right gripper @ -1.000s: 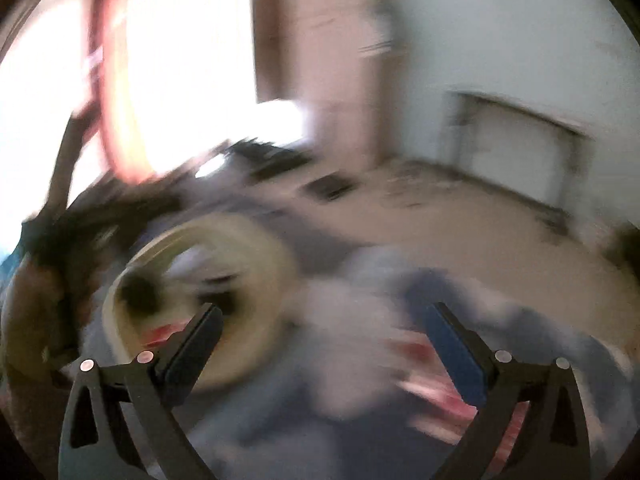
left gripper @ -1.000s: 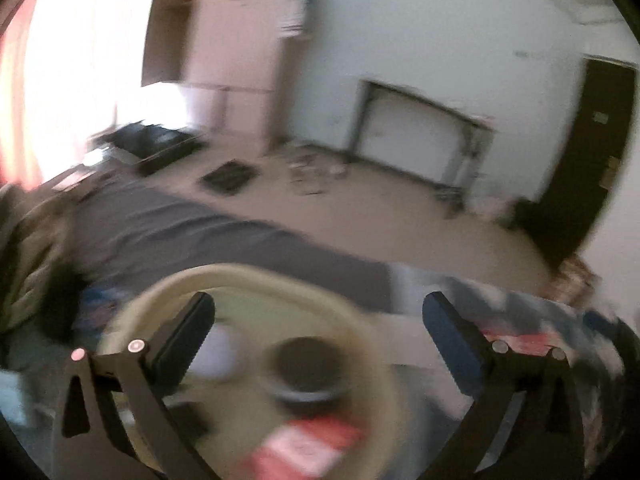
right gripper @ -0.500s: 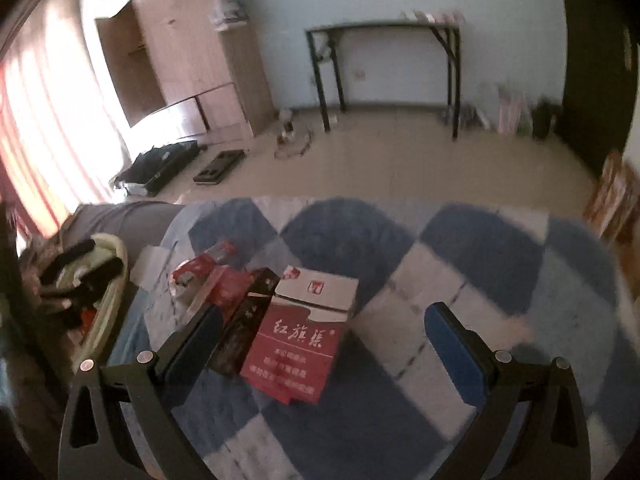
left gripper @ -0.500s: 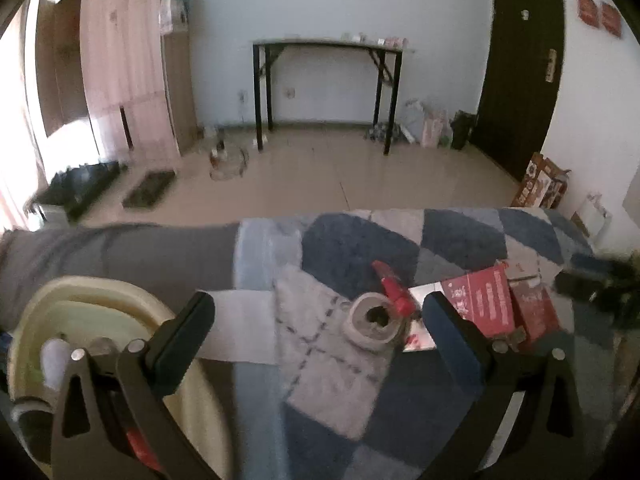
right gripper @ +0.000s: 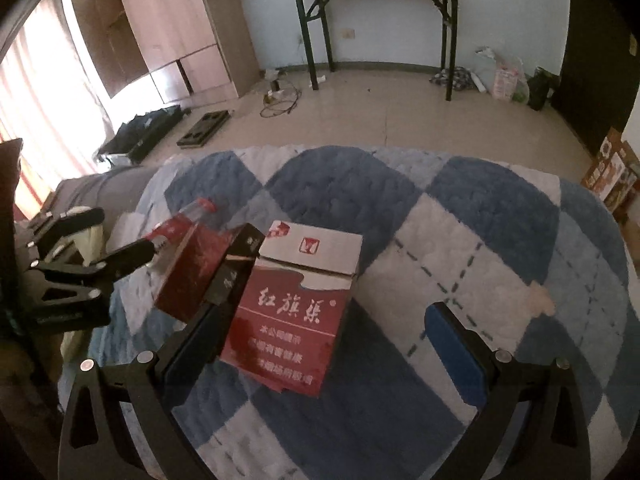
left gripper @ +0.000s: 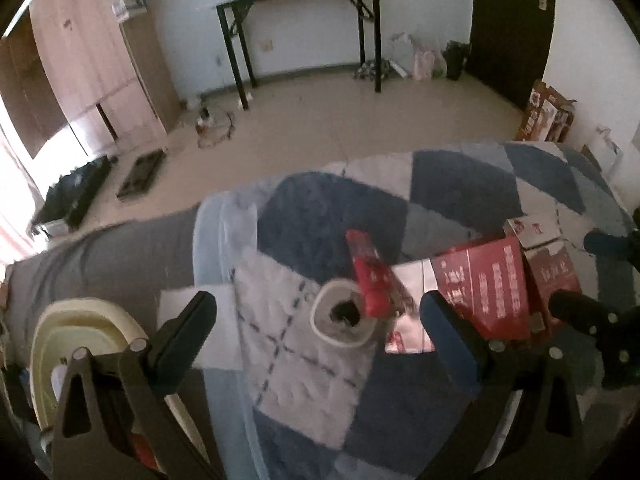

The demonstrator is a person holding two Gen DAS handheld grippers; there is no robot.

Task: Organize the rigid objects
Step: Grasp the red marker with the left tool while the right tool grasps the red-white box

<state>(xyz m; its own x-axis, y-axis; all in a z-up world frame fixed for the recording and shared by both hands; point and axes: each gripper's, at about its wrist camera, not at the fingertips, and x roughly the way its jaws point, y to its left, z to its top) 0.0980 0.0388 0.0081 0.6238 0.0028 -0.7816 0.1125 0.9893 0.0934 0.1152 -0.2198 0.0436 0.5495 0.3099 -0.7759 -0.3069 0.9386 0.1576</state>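
A blue checked blanket (right gripper: pixel 460 220) carried the clutter. The red carton (right gripper: pixel 296 312) lay flat just ahead of the right gripper (right gripper: pixel 320 344), whose jaws gaped empty; probably light, stiff card, best pinched across its narrow sides. The tape roll (left gripper: pixel 346 316) sat between the left gripper (left gripper: pixel 316 320) fingers, likewise spread and holding nothing.

I see a room in a home: a soft checked blanket (right gripper: pixel 460 240) low down, a wooden wardrobe (right gripper: pixel 172 36) upper left.
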